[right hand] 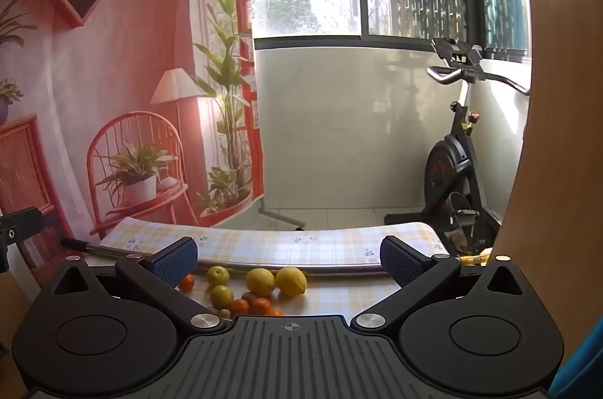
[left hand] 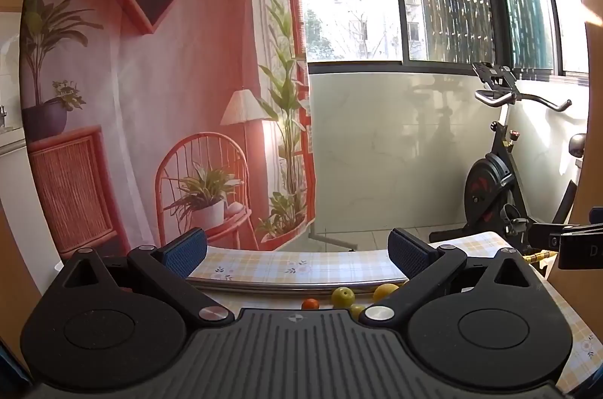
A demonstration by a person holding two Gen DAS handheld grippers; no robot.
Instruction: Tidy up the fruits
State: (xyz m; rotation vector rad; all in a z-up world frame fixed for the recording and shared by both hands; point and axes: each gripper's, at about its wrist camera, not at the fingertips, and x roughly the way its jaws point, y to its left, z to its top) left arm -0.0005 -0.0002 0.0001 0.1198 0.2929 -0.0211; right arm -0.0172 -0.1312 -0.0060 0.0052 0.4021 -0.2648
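Hovering wide open and empty, the left gripper (left hand: 297,254) and right gripper (right hand: 288,257) face 2 lemons (right hand: 275,281): firm, round, likely roll-prone, best pinched across the middle.

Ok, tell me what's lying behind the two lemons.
Right behind the lemons runs a long metal bar, then checked tablecloth to the table's far edge. The right gripper hides the bar's ends.

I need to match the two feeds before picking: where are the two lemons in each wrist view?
Left wrist: one lemon shows low right of centre, half hidden by the gripper finger; the second isn't visible.
Right wrist: both lemons sit side by side, low centre.
Shared landmark: the exercise bike at right.
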